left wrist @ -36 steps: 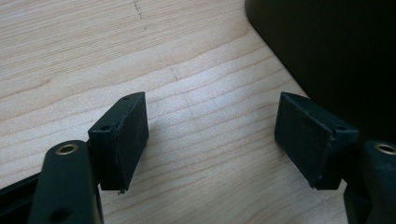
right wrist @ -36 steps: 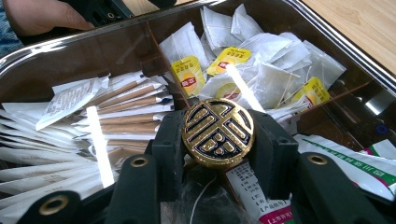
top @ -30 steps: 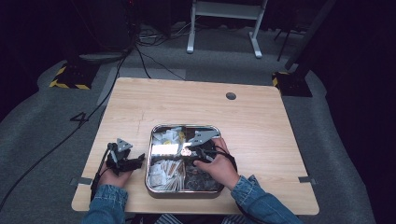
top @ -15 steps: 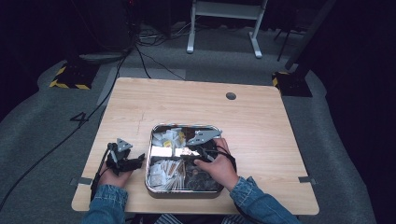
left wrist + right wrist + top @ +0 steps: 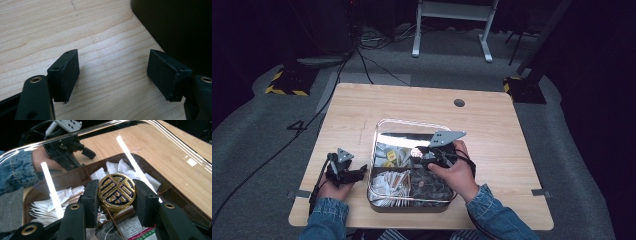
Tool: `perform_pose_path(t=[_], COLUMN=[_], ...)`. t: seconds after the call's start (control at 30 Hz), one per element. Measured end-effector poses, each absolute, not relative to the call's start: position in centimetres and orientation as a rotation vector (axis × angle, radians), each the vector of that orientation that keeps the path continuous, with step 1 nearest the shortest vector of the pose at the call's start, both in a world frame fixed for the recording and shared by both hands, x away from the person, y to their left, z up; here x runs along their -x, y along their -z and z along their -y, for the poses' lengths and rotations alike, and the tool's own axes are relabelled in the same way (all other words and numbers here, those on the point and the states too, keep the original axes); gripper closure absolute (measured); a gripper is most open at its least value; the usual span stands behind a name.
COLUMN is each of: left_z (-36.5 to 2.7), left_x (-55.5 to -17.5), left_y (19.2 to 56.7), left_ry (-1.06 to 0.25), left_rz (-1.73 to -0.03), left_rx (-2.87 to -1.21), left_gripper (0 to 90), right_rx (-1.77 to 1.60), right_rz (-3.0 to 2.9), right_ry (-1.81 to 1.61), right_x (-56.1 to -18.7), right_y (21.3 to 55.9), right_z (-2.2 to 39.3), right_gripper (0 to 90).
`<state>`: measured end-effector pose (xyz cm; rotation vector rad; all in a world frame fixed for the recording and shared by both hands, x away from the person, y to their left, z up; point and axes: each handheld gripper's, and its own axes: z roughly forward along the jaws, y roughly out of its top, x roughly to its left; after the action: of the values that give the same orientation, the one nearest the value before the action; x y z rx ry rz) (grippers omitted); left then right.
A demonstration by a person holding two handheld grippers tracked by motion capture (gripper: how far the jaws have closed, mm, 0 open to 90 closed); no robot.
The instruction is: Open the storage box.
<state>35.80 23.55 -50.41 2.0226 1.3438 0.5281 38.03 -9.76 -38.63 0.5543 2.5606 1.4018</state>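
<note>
A round gold tin (image 5: 116,192) with a dark emblem on its lid sits between the pads of my right gripper (image 5: 116,195), which is shut on it and holds it above the compartments of a clear-walled tray (image 5: 374,150). From the high view, the right gripper (image 5: 419,159) hangs over the tray's middle, a hand behind it. My left gripper (image 5: 113,72) stands open over bare wood, nothing between its jaws, just left of the tray's dark wall (image 5: 175,25). In the high view the left gripper (image 5: 357,172) rests on the table beside the tray.
The tray holds white paper sachets (image 5: 50,202), yellow packets (image 5: 389,157) and a red-and-green printed packet (image 5: 140,230). The wooden table (image 5: 492,125) has a cable hole (image 5: 459,103) at the back. A white stand (image 5: 452,15) and cables lie on the floor beyond.
My right gripper has risen a little over the tray with the gold tin in it. The left gripper has stayed where it was.
</note>
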Motion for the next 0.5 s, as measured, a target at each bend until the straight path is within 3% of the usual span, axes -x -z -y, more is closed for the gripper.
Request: perform_pose_path(t=[0.27, 0.5], left_z=[-23.5, -23.6], left_x=[-35.8, -35.8], left_y=[50.4, 50.4], left_ry=[-0.525, -0.524], left_rz=[-1.344, -1.343], left_rx=[-2.020, -2.020], left_gripper=[26.3, 26.3], right_rx=[-0.541, -0.564], right_rz=[-2.534, -2.506], right_ry=[-1.447, -1.443], right_x=[-37.3, -36.7], right_y=[37.5, 37.1], right_z=[10.9, 14.5], right_gripper=[58.7, 58.7])
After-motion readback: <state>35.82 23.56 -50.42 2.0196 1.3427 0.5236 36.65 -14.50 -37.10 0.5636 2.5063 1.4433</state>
